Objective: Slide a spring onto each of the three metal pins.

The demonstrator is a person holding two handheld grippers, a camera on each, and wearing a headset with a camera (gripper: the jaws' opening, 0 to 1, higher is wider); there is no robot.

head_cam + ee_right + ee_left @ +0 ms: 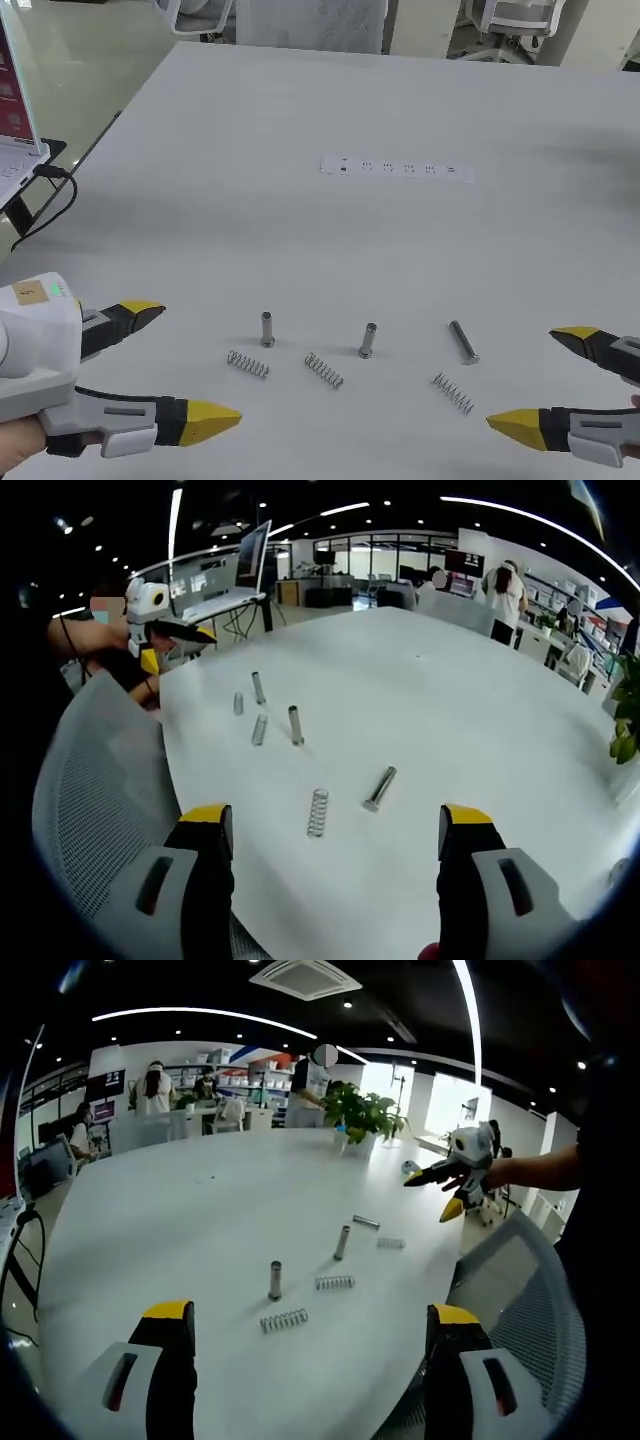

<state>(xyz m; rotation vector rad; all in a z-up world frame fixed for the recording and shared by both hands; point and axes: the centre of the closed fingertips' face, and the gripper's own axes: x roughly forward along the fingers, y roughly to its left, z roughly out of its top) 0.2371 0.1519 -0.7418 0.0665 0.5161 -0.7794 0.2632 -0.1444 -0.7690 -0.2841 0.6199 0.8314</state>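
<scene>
Three metal pins sit near the white table's front edge. The left pin (267,328) and the middle pin (367,340) stand upright; the right pin (463,341) lies flat. A loose spring lies in front of each: left spring (247,364), middle spring (323,370), right spring (452,392). My left gripper (185,362) hovers open at the left of the row, nothing between its jaws. At the right, my right gripper (540,380) is open and empty too. In the left gripper view, the left gripper (311,1312) faces the nearest spring (284,1320). The right gripper (335,815) faces the lying pin (380,789).
A white power strip (395,168) is set into the table farther back. A laptop (15,150) with a black cable (50,200) sits at the left edge. Office chairs (310,20) stand beyond the far edge. A mesh chair back (90,780) is close behind me.
</scene>
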